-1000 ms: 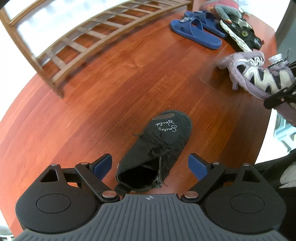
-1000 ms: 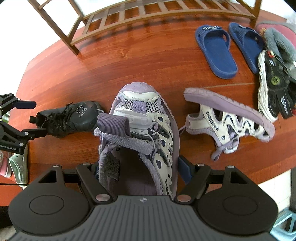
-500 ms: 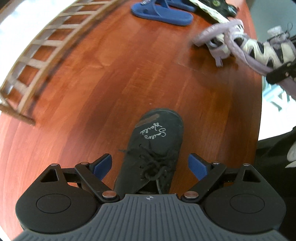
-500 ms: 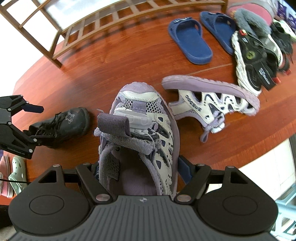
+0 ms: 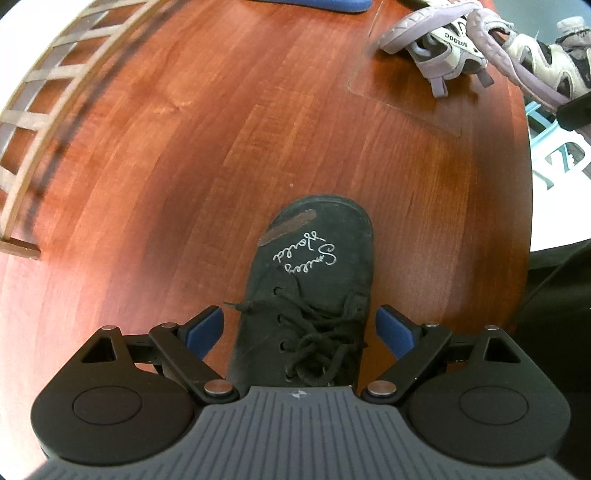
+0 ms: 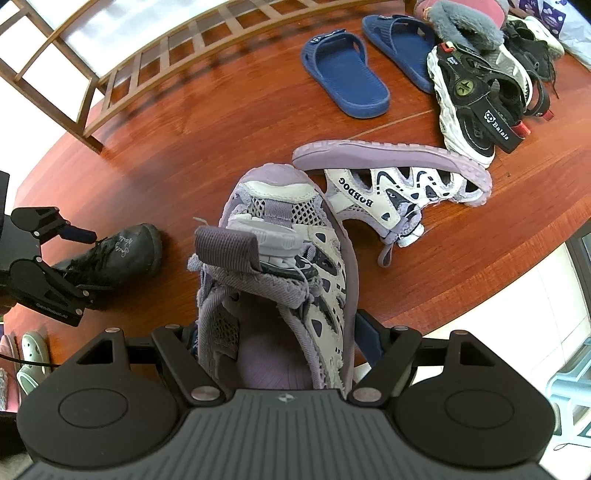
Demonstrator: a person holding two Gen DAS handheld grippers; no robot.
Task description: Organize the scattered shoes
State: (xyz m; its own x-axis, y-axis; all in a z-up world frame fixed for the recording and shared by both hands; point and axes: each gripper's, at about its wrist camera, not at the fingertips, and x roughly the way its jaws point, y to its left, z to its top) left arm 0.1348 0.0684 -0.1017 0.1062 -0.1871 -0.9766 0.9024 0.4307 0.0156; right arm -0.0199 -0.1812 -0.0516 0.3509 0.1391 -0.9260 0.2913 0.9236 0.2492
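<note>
**Shoes on the red wood floor: what each of your grippers has**

Nearest, your right gripper (image 6: 275, 339): its jaws stand fairly wide but are closed on the heel end of a purple sandal (image 6: 284, 258), blue pads pressed against both sides, toe pointing away from you.

Your left gripper (image 5: 297, 328): jaws wide apart, straddling the laced middle of a black shoe (image 5: 314, 280). A gap shows between each blue pad and the shoe, so nothing is gripped. The black shoe lies flat on the floor (image 5: 184, 166), toe pointing away, white script across its toe.

Just beyond the held sandal's toe: its matching sandal (image 6: 391, 184), tipped on its side, sole facing away, touching or nearly touching the held one.

Farther out: two blue slides (image 6: 347, 83) side by side, upright.

Right of the slides: a heap holding a black-and-white sandal (image 6: 472, 107), a grey fuzzy slipper (image 6: 469, 26) and other dark shoes.

Farthest: a slatted wooden rack (image 6: 155, 59) along the floor's far edge.

At your near left edge: a pale green clog (image 6: 31, 354).
</note>
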